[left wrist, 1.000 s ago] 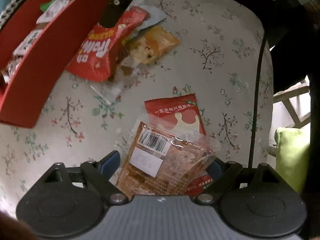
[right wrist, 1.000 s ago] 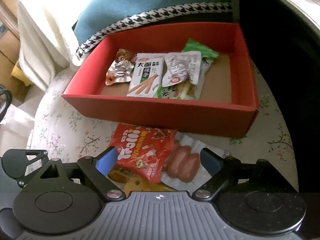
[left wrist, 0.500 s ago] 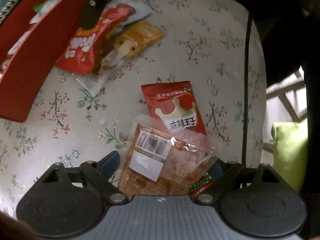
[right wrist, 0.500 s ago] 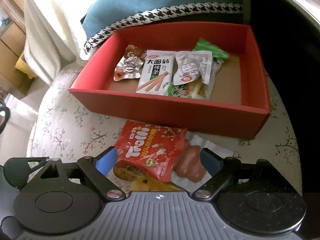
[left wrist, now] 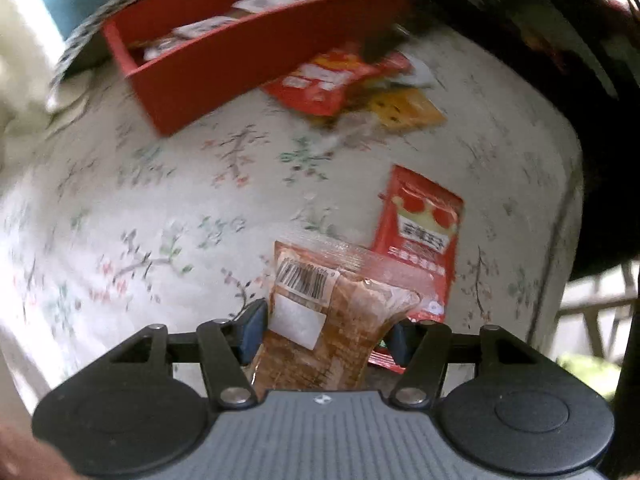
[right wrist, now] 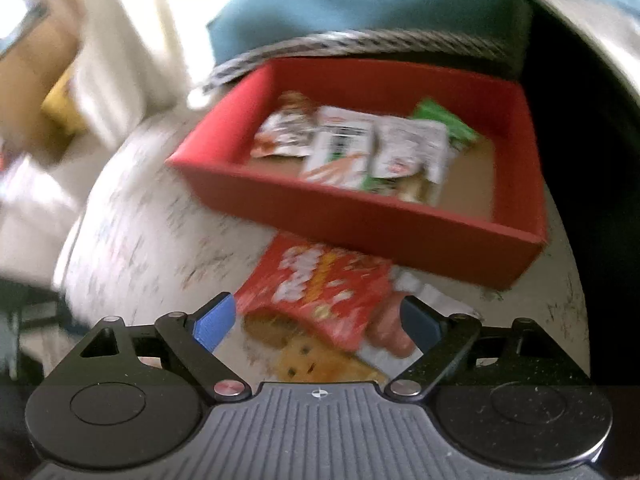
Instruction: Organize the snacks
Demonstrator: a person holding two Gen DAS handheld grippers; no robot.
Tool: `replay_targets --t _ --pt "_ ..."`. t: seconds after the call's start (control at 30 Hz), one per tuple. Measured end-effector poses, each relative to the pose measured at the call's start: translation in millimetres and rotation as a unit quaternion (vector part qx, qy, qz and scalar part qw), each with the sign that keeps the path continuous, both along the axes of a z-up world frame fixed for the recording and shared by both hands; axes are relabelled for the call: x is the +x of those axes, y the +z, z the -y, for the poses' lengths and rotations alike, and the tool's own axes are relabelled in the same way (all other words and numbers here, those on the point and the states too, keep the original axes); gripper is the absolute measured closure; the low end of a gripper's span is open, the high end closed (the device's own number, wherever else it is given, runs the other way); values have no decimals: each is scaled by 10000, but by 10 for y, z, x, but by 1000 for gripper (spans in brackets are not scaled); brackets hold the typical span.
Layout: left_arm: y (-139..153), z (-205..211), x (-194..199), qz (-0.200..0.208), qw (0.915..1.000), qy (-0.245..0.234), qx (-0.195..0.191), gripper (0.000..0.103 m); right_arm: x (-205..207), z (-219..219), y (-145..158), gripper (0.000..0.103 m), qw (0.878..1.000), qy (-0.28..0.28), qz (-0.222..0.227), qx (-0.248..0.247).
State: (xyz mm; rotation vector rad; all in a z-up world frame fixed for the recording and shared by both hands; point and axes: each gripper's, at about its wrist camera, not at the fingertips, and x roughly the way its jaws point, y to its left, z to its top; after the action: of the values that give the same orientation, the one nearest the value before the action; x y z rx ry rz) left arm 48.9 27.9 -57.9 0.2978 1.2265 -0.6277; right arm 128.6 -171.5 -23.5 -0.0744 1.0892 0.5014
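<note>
Clear plastic, brown filling and a barcode label: that packet (left wrist: 320,320) sits between the jaws of the left gripper (left wrist: 324,330), its long axis running straight out along the fingers and away from the camera. The jaws have just been closing, and both blue pads now press on the packet's sides, so I judge it gripped. Just beside and partly under it on the floral cloth (left wrist: 160,208) lies a red sachet (left wrist: 420,236), untouched. The red box (left wrist: 224,68) stands well apart, up and to the left of this gripper's fingers, already holding several packets.

Further right, the right gripper (right wrist: 316,322) hangs with its jaws wide and nothing pressed between its pads. Below them lies a pile: a red snack bag (right wrist: 320,292) on top, a sausage pack (right wrist: 390,332) and a yellow cracker pack (right wrist: 312,364) under it. The box (right wrist: 360,216) lies directly ahead of these fingers, just beyond the pile, so this hand is the nearer to it. The left hand's coming carry therefore has to cross the cloth towards the box's near wall.
</note>
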Motion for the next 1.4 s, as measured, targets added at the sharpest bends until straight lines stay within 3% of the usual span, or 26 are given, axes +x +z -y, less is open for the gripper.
replay_targets --t 0.13,0.27,0.33,0.5,0.63,0.73,0.87,0.97,1.2,1.3,1.4 --pt "-12 -132 -71 140 9984 464 -282 47 -508 -234 -13 13 9906 1230 303 -511" --pt "-66 -319 -16 -121 9943 841 -644 42 -994 -470 -80 13 9609 2474 553 -1112" --pt "-61 -365 -25 -133 9938 921 -601 42 -1086 -600 -139 13 9462 2901 655 -1279" --pt "-77 -394 -52 -221 9932 884 -724 41 -1072 -966 -324 13 9189 3626 611 -1432" --pt "-83 -414 -43 -252 9928 857 -800 39 -1016 -1097 -386 13 9092 3968 350 -1212" --pt "-115 -484 -2 -358 9905 999 -869 38 -1080 -1081 -490 12 9026 4065 273 -1393" --pt "-131 -501 47 -393 9890 1092 -917 37 -1127 -1008 -460 16 9198 3621 74 -1511" --pt "-131 -481 61 -360 9896 1086 -870 37 -1161 -880 -400 31 9390 3095 -124 -1493" --pt "-157 -405 -39 -106 9949 825 -564 35 -1115 -446 -348 33 9818 1618 -444 -886" --pt "-180 -370 -65 -34 9964 700 -469 31 -1141 -383 -348 33 9879 1290 -353 -783" --pt "-214 -272 -89 19 9983 485 -334 20 -1147 -422 -349 30 9903 1151 -250 -733"
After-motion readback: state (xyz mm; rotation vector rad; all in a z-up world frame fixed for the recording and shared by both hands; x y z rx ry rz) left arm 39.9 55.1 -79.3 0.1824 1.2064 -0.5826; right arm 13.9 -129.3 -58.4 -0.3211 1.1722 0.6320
